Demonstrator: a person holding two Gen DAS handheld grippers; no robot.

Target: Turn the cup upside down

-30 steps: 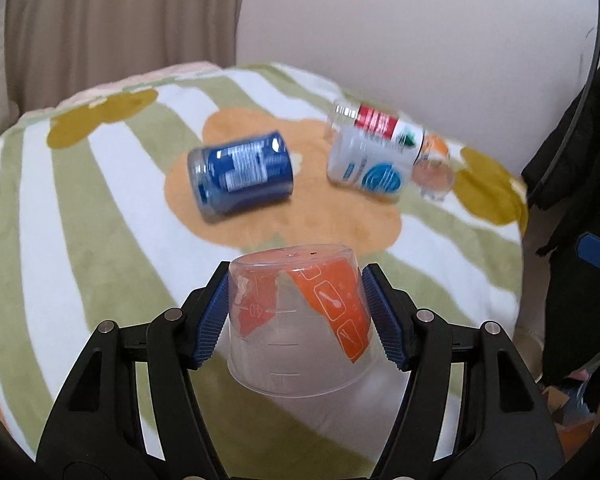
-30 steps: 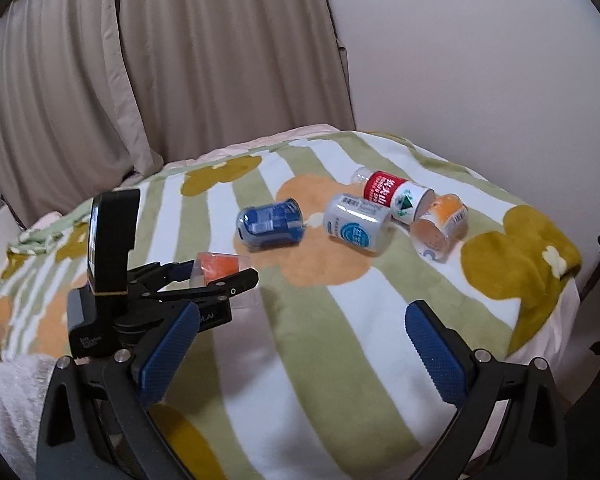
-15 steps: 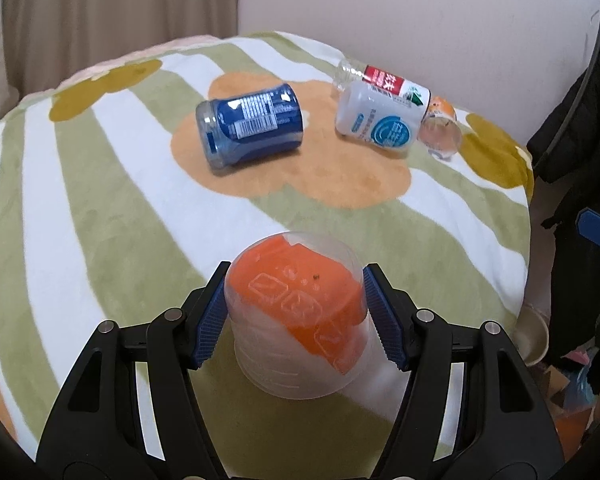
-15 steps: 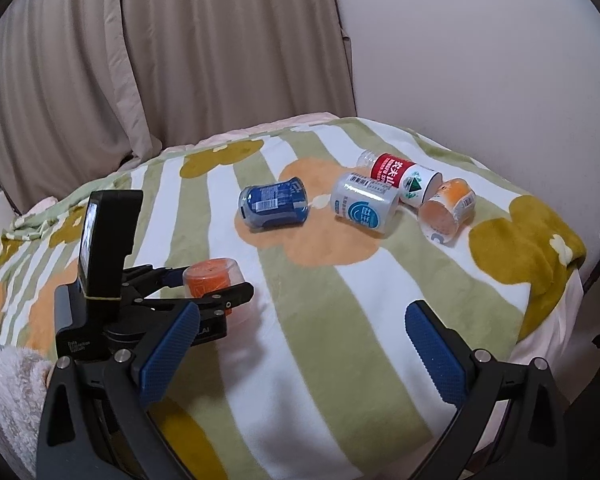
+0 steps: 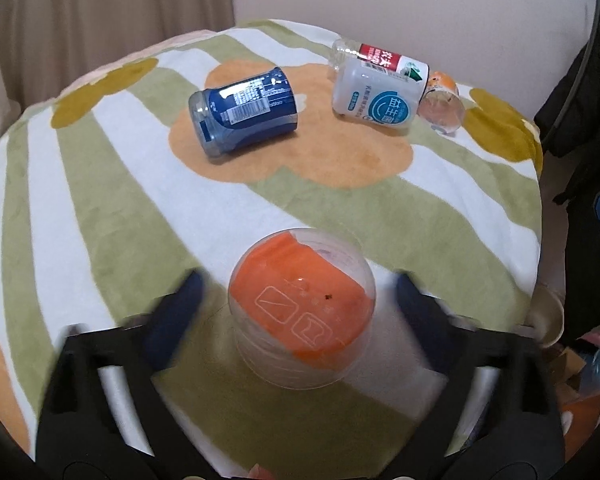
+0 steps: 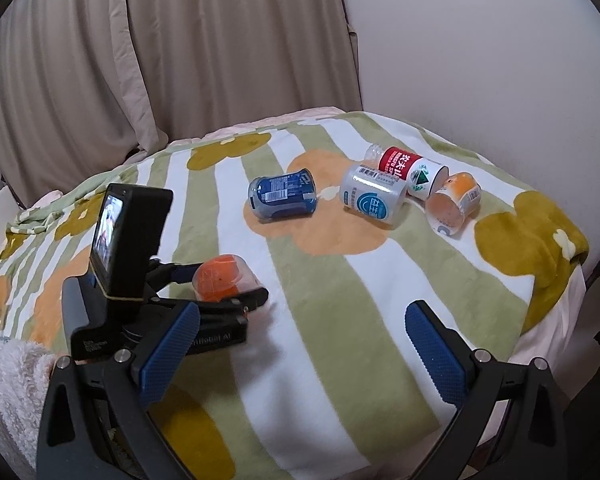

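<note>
The clear plastic cup with an orange label [image 5: 302,312] stands upside down on the green-and-white striped blanket with orange flower patches [image 5: 100,208], its closed base up and its wider mouth down against the fabric, so its long axis runs roughly vertical. It sits near the close edge of the blanket, on the border of a white and a green stripe.

The left hand-held gripper [image 5: 296,300] has its two blue-padded fingers [image 5: 172,320] spread apart, one on either side of the cup. Both fingers are blurred, and there seems to be a gap between each pad and the cup wall, so the cup looks released rather than clamped. In the right wrist view the same cup [image 6: 224,278] shows between the left hand-held gripper's [image 6: 220,284] black arms, just right of its camera body.

The right hand-held gripper [image 6: 296,356] is held wide apart above bare blanket [image 6: 320,320], near and to the right of the cup, with nothing between its blue pads.

Farther away, four containers lie on their sides: a dark blue can-shaped bottle [image 5: 244,110] on an orange flower patch, a white bottle with a blue circular logo [image 5: 376,98] to its right, a clear bottle with a red label [image 5: 380,58] just behind that, and a small orange-labelled cup [image 5: 440,106] at the far right.
</note>
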